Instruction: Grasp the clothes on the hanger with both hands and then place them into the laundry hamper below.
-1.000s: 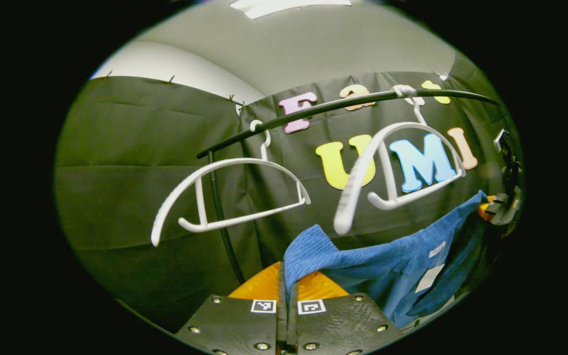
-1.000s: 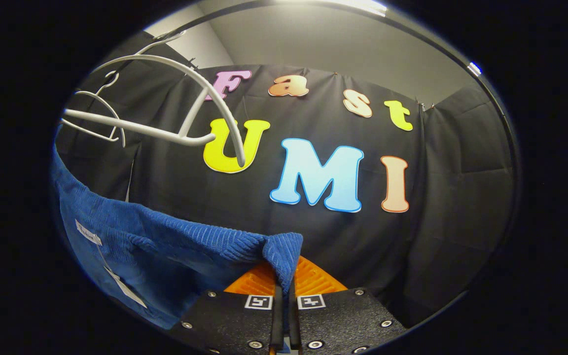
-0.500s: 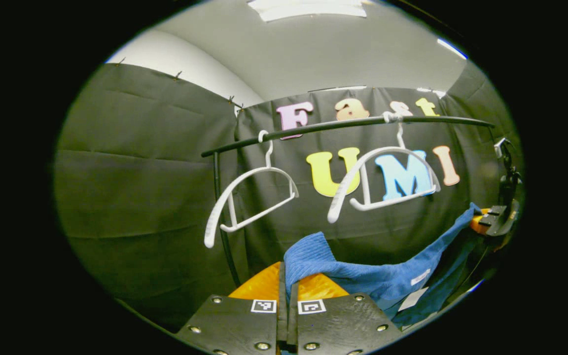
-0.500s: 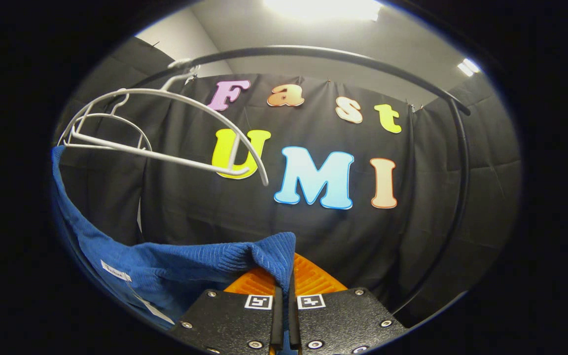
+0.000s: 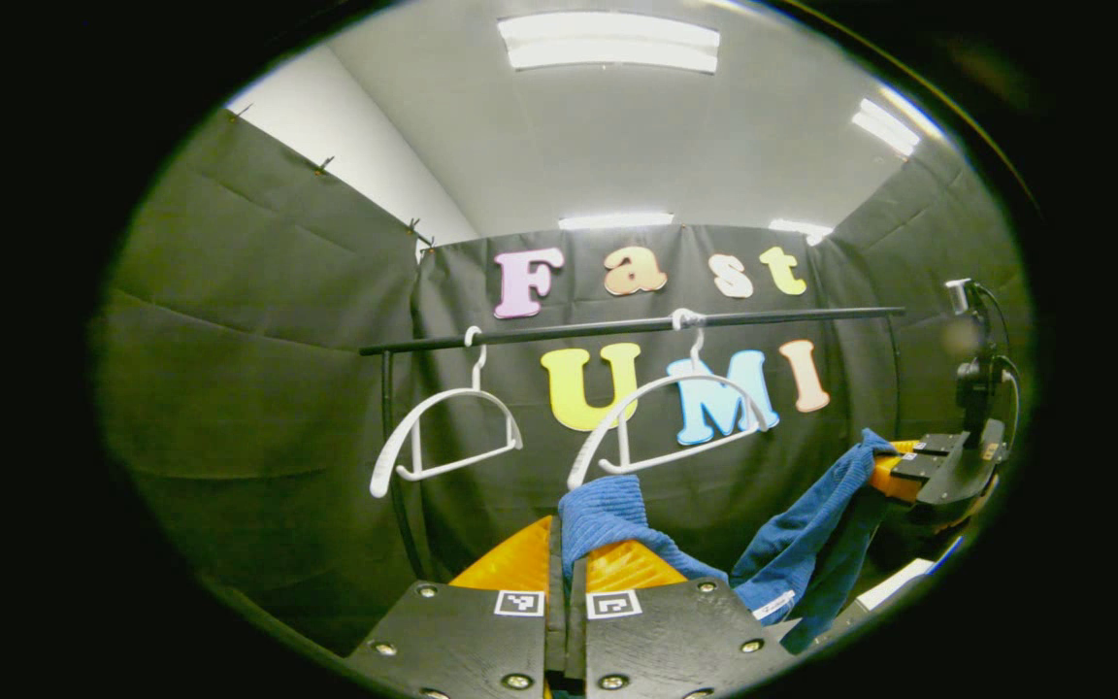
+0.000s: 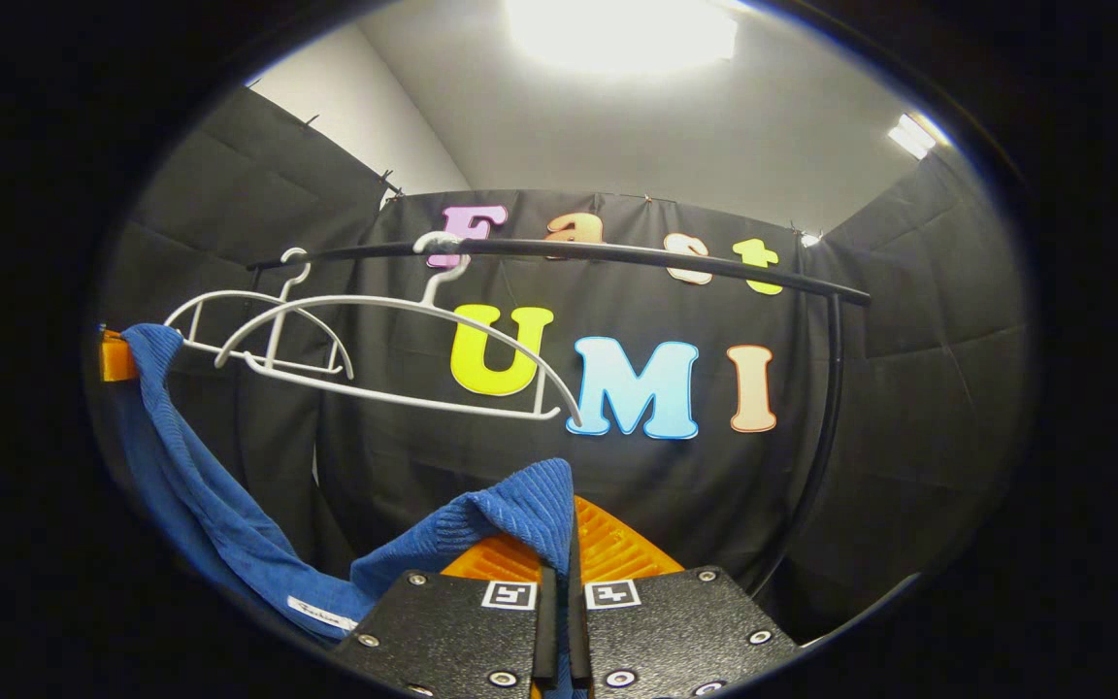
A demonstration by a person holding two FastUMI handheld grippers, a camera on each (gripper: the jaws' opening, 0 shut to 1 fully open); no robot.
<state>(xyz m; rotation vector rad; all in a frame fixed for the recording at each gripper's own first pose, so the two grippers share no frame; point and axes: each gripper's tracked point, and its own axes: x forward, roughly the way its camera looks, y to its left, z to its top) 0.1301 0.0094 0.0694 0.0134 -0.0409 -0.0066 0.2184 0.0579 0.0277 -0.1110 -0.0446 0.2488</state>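
Both orange fingers of my left gripper (image 5: pixel 564 558) are clamped on one corner of the blue ribbed knit garment (image 5: pixel 792 553) in the left gripper view; it sags across to my right gripper (image 5: pixel 894 471), below two bare white plastic hangers (image 5: pixel 661 427) on the black rail (image 5: pixel 617 325). Right gripper view: my own fingers (image 6: pixel 608 544) pinch the other corner, cloth drooping leftward.

Blue ribbed knit garment (image 5: pixel 792 544), white label near its hem, off the bare white hangers (image 5: pixel 666 427), sagging slack between two raised corners below the rail.
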